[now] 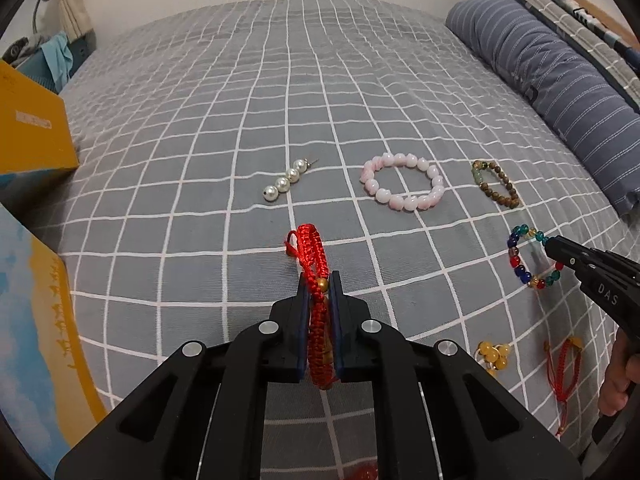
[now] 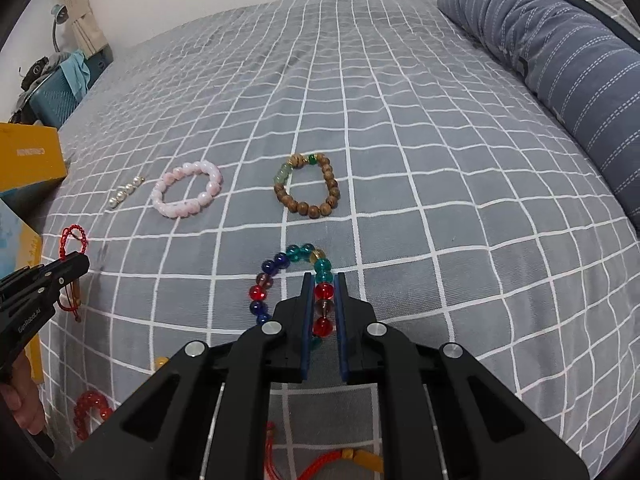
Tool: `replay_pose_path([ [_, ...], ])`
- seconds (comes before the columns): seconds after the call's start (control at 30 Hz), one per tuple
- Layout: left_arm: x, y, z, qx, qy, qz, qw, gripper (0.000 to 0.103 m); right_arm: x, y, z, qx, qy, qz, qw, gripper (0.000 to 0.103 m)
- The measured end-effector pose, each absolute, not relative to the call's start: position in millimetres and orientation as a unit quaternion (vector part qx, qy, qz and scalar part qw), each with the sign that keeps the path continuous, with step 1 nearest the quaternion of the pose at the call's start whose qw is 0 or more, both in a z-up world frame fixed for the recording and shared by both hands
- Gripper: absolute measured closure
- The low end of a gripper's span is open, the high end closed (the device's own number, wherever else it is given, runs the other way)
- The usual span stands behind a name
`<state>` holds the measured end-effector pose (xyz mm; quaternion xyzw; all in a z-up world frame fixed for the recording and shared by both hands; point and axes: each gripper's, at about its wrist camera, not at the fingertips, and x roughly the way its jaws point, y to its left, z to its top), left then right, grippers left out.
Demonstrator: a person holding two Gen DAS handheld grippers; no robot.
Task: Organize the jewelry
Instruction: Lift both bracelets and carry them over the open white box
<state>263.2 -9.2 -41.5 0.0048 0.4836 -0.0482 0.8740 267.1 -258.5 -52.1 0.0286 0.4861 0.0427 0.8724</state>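
Your left claw [image 1: 320, 280] pinches the soft, limp red cord bracelet [image 1: 310, 252] above the bed [image 1: 240, 80]; your right claw [image 2: 323, 280] grips the slippery, hard glass-bead bracelet [image 2: 266, 280] across its beads.

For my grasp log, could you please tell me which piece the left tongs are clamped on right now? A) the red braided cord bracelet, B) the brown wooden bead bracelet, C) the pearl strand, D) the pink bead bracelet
A: the left tongs pinch the red braided cord bracelet between their fingers, while the other three pieces lie untouched on the bedspread.
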Motion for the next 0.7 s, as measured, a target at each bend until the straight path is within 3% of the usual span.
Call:
replay_pose_path([
  [0.7,227,2,3,0.0,0.459,-0.051,0.887,0.095,236,-246,3,0.023,0.439,0.049,0.897,0.094],
])
